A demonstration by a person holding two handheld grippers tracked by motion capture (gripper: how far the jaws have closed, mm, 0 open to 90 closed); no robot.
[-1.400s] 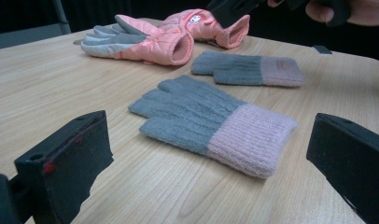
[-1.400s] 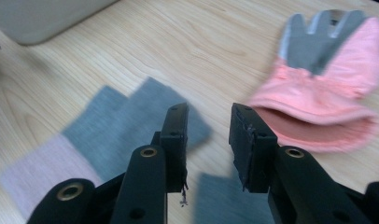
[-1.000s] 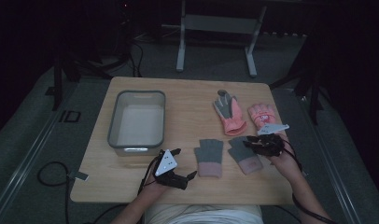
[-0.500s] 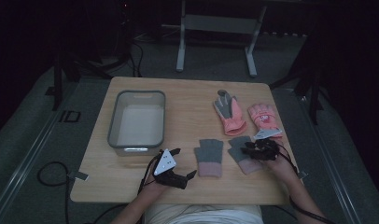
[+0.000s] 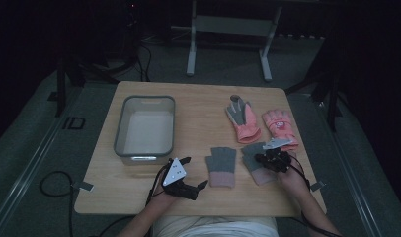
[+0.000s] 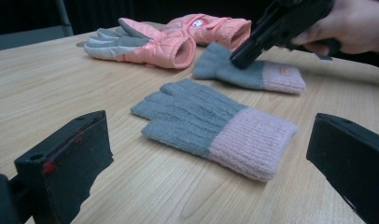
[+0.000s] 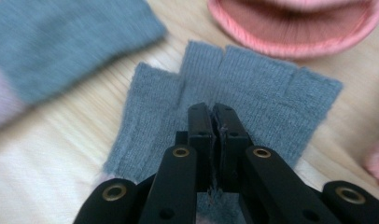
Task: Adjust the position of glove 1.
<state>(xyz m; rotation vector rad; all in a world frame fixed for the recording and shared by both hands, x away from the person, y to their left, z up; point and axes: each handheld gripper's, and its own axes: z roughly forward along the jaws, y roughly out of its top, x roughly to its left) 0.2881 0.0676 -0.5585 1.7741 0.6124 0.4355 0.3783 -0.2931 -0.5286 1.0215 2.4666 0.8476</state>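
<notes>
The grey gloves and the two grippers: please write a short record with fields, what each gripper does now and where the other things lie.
right gripper: jaws just closed, pinching knit of the right grey glove at its palm
left gripper: open, holds nothing, aimed at the left grey glove
left grey glove: flat on the table, untouched
pink gloves: two, lying farther back on the right side
tub: grey, on the left side, nothing visible inside
</notes>
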